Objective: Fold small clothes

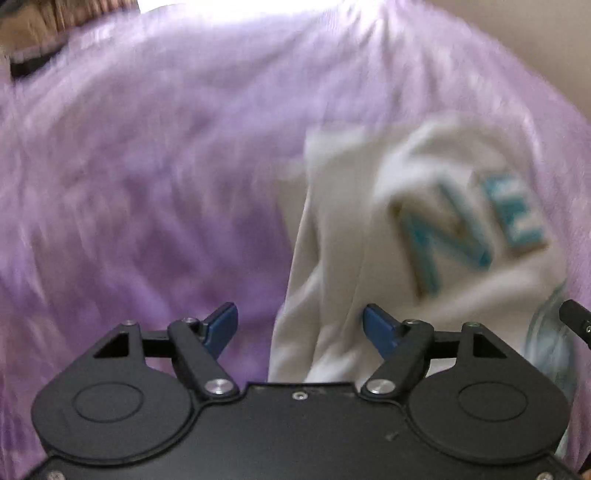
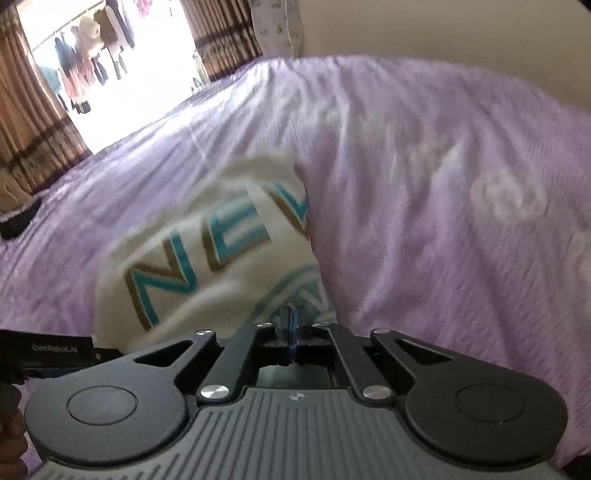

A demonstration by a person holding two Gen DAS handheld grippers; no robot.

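Note:
A white shirt (image 1: 351, 221) with teal letters lies folded on a lilac bedspread (image 1: 147, 166). My left gripper (image 1: 299, 314) hangs open over the shirt's left edge, blue fingers (image 1: 221, 325) wide apart and nothing pinched between them. In the right wrist view the shirt (image 2: 207, 236) lies ahead and to the left. My right gripper (image 2: 290, 317) is shut, its tips at the shirt's near right corner. Whether cloth is caught between them I cannot make out. The left gripper's black body (image 2: 48, 350) shows at the left edge.
The bedspread (image 2: 424, 184) stretches wide to the right, with pale flower prints (image 2: 506, 199). A dark flat object (image 2: 18, 218) lies at the bed's far left. Brown curtains (image 2: 33, 122) frame a bright opening with hanging clothes (image 2: 92, 55). A beige wall (image 2: 443, 29) runs behind.

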